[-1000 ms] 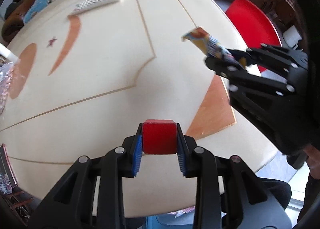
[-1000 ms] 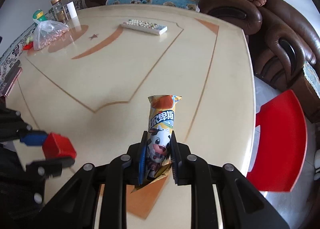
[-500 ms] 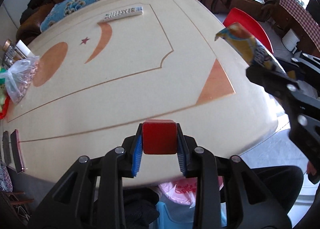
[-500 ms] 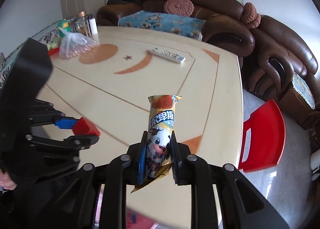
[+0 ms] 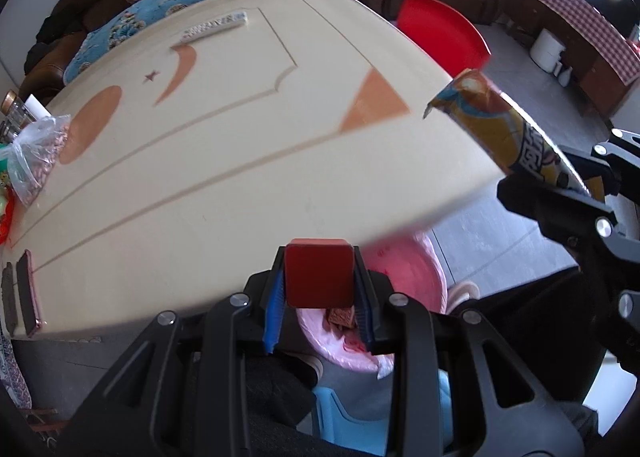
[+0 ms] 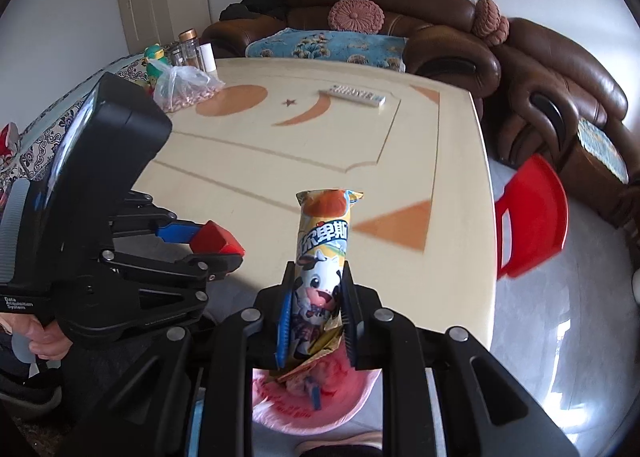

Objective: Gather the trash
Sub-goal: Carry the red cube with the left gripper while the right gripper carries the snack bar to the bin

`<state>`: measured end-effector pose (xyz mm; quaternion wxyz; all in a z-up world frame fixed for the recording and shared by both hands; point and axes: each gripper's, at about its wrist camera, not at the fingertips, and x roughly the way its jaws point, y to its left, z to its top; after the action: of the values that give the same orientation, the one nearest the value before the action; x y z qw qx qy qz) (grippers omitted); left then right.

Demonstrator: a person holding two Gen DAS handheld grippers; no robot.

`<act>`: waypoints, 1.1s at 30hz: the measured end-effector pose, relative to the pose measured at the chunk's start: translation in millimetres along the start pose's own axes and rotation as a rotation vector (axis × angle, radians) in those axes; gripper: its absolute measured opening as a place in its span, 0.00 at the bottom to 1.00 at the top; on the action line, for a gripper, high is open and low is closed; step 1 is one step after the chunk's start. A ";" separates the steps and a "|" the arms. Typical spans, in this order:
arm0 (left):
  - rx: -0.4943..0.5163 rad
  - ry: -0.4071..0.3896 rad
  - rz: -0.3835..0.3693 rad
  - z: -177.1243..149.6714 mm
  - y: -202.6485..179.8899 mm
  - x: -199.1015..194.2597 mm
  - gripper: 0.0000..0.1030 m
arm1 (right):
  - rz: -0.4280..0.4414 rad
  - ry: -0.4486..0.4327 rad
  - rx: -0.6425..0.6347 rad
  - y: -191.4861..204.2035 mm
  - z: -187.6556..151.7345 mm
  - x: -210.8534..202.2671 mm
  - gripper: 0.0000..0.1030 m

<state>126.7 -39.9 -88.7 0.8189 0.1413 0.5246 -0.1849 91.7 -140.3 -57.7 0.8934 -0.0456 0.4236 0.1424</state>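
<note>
My left gripper (image 5: 319, 299) pinches a red cube-shaped block (image 5: 319, 272) past the near edge of the cream tabletop (image 5: 248, 145); my right gripper (image 6: 316, 317) pinches a cow-print snack wrapper (image 6: 322, 257) to its right, both above a pink-bagged trash bin (image 6: 316, 401) on the floor; a white remote control (image 6: 352, 95) lies on the tabletop's far side, a clear plastic bag (image 6: 182, 87) far left

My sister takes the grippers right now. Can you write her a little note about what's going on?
Left hand-held gripper: shut on a small red block, held past the table edge over the pink-lined trash bin.
Right hand-held gripper: shut on a yellow cow-print snack wrapper, directly above that bin.
Done: both pieces picked off the cream table.
Left: release both into the bin, where some trash already lies.
</note>
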 end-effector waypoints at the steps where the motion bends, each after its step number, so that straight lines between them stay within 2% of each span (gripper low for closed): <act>1: 0.005 0.005 -0.004 -5.0 -2.2 1.9 0.29 | 0.000 0.005 0.006 2.3 -6.7 -0.4 0.20; 14: -0.006 0.079 -0.040 -53.1 -9.8 41.6 0.29 | 0.016 0.079 0.075 12.3 -64.7 26.2 0.20; 27: 0.024 0.173 -0.052 -83.4 -27.5 98.8 0.29 | 0.042 0.193 0.157 7.0 -121.9 85.0 0.20; 33: 0.033 0.220 -0.050 -88.8 -33.4 128.3 0.29 | 0.016 0.254 0.185 -2.0 -137.3 116.0 0.20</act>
<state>88.8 -51.7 -243.2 0.7490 0.1611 0.6116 -0.1972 59.8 -144.9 -234.5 0.8320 0.0226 0.5446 0.1033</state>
